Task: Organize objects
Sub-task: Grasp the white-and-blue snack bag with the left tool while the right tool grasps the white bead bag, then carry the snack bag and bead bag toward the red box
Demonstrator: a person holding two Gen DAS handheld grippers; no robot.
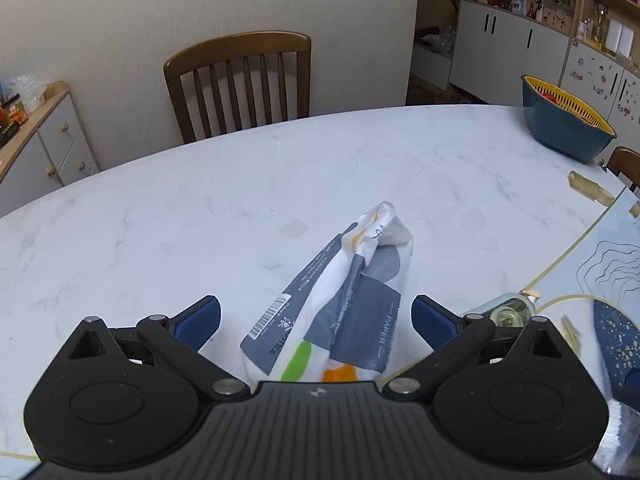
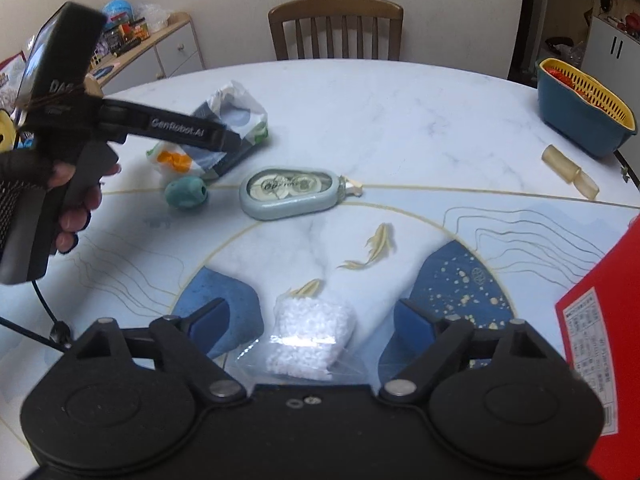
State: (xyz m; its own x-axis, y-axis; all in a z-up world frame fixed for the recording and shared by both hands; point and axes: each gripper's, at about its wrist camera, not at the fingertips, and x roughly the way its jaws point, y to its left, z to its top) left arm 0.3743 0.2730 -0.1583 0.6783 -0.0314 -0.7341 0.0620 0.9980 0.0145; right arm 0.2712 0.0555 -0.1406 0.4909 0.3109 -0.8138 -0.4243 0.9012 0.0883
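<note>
1. I see nothing sorted yet: the paper pack (image 1: 344, 300), the tape dispenser (image 2: 290, 192), the teal lump (image 2: 187, 194) and the bag of white pellets (image 2: 310, 336) all lie loose on the surface (image 1: 160, 208).
2. My left gripper (image 1: 316, 320) has its jaws spread on either side of the paper pack, not pressing it.
3. My right gripper (image 2: 310, 326) has its jaws spread around the pellet bag near my edge, not pinching it.
4. The blue basket (image 2: 576, 116) at the far right edge looks like the likely destination; every item is left to move.
</note>
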